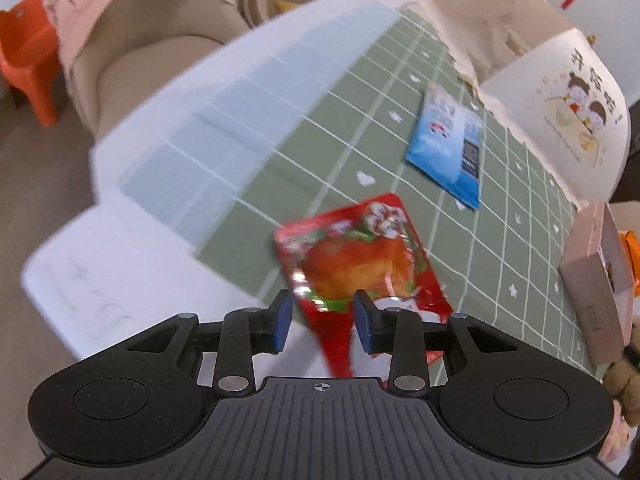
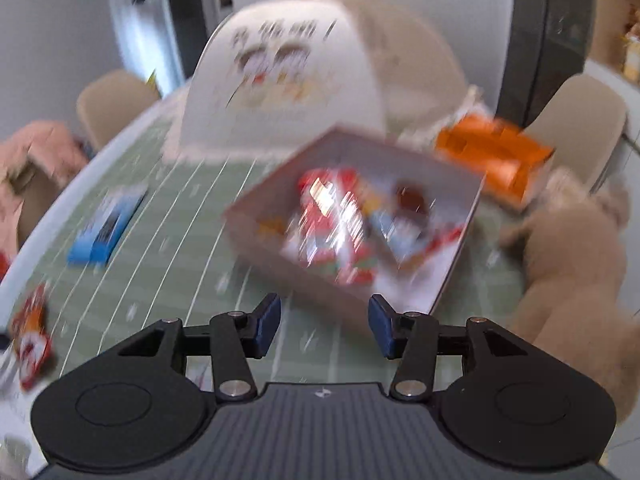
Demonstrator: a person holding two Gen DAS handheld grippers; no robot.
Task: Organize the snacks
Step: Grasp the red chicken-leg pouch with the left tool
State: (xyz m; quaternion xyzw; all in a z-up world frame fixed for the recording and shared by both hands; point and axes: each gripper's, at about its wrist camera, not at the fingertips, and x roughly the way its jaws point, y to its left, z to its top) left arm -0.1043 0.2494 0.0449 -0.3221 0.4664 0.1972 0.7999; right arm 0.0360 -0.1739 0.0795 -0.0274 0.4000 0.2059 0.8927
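A red snack packet (image 1: 352, 256) lies on the green checked tablecloth (image 1: 360, 120), close to the table's near edge. My left gripper (image 1: 324, 320) hangs just over its near end, jaws apart, with the packet's lower corner showing in the gap and neither blue pad pressing on it. Farther back lies a blue snack packet (image 1: 448, 144). At the right stands a pink box (image 1: 596, 280). In the blurred right wrist view that pink box (image 2: 460, 248) holds several snacks, and my right gripper (image 2: 324, 326) stands open before it, holding nothing. The blue packet (image 2: 106, 226) and red packet (image 2: 30, 332) lie to the left.
A white domed food cover (image 1: 560, 112) (image 2: 280, 72) stands behind the box. An orange carton (image 2: 492, 156) and a tan plush toy (image 2: 572, 240) sit to the box's right. The table's white edge (image 1: 140, 216) runs close on the left, with beige chairs and an orange stool (image 1: 28, 52) beyond.
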